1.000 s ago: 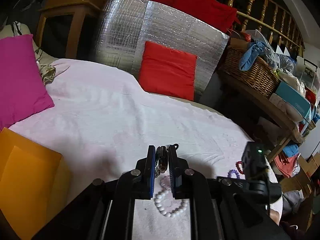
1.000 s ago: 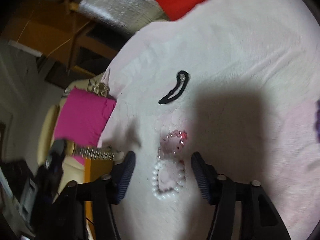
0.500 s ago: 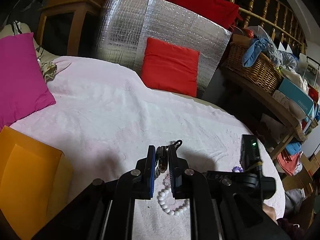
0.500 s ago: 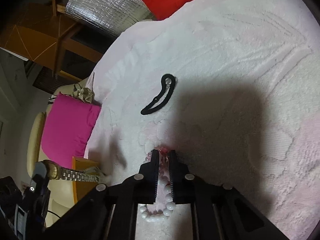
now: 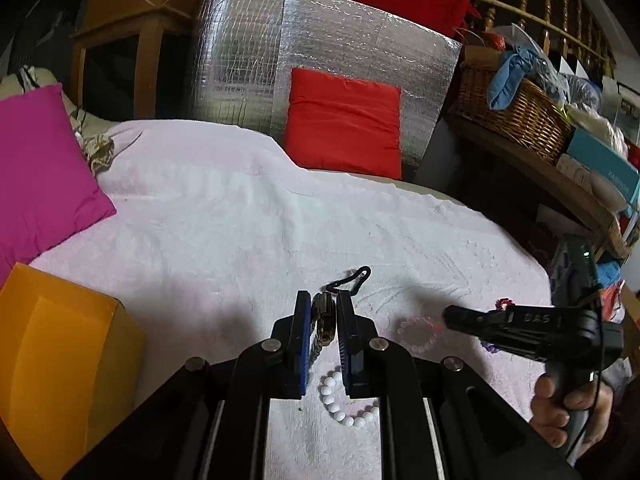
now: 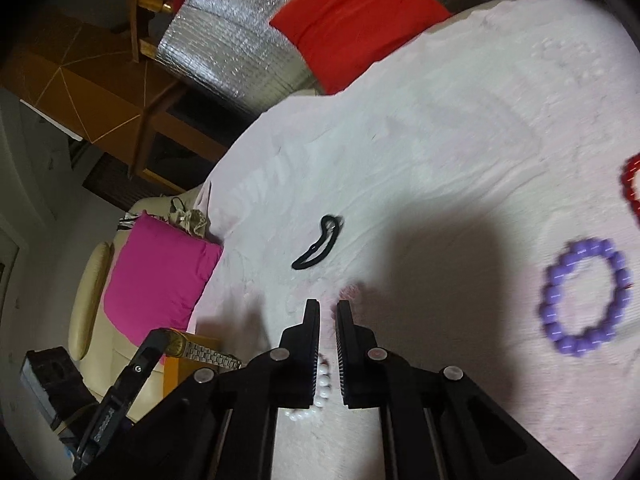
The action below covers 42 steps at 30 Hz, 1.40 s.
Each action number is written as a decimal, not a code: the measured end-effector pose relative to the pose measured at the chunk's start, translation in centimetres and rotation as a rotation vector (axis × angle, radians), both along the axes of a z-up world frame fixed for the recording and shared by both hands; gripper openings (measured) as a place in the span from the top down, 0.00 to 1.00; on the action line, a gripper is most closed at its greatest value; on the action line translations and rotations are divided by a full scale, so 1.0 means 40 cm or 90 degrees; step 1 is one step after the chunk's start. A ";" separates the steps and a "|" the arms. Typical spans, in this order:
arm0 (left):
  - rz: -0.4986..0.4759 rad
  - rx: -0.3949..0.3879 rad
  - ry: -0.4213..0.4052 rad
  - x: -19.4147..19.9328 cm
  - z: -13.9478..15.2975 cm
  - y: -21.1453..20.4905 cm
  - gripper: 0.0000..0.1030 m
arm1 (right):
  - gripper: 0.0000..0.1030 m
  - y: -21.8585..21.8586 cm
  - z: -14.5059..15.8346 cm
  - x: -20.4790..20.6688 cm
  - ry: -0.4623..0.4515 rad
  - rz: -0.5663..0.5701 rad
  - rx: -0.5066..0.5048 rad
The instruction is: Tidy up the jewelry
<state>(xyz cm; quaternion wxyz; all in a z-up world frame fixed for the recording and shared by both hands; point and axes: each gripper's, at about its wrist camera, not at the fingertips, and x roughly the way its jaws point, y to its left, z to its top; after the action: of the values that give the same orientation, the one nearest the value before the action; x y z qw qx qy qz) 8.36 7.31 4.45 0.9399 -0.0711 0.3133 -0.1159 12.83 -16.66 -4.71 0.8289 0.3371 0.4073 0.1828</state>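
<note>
My left gripper [image 5: 324,304] is shut on a gold wristwatch [image 5: 323,320], held above the pink towel [image 5: 240,216]; the watch also shows in the right wrist view [image 6: 192,346]. My right gripper [image 6: 328,312] is shut on a pale pink bead bracelet [image 5: 420,330], lifted just off the towel. A white bead bracelet [image 5: 348,404] lies below both grippers. A black hair clip [image 6: 318,248] lies on the towel ahead. A purple bead bracelet [image 6: 580,292] and a red one [image 6: 632,188] lie to the right.
An orange box [image 5: 56,360] stands at the left front of the towel. A magenta cushion [image 5: 36,176] is on the left, a red cushion [image 5: 344,132] against silver foil board at the back. A wicker basket [image 5: 516,116] sits on a shelf at right.
My right gripper closed on the pink bracelet and has lifted and moved right with it. My left gripper still holds the watch and has barely moved.
</note>
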 end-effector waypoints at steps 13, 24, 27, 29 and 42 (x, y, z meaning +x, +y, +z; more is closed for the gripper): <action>-0.005 0.008 0.010 -0.004 -0.004 -0.050 0.87 | 0.86 -0.068 -0.020 -0.034 0.042 -0.019 -0.072; -0.017 0.016 0.022 0.003 -0.015 -0.070 0.87 | 0.56 0.027 -0.035 0.020 0.020 -0.006 -0.168; -0.017 0.017 0.024 0.004 -0.017 -0.063 0.87 | 0.69 0.080 -0.036 0.030 0.001 -0.005 -0.270; -0.016 0.015 0.026 0.003 -0.017 -0.057 0.87 | 0.85 0.116 -0.034 0.031 -0.011 0.003 -0.346; 0.003 0.001 0.009 -0.014 0.011 -0.027 0.87 | 0.91 0.057 0.038 -0.015 -0.081 -0.025 -0.284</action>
<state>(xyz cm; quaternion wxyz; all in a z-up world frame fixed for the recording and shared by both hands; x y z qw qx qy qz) 7.78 6.25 4.91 0.9381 -0.0719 0.3195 -0.1129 12.24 -14.40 -3.18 0.9102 0.1416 0.3779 0.0930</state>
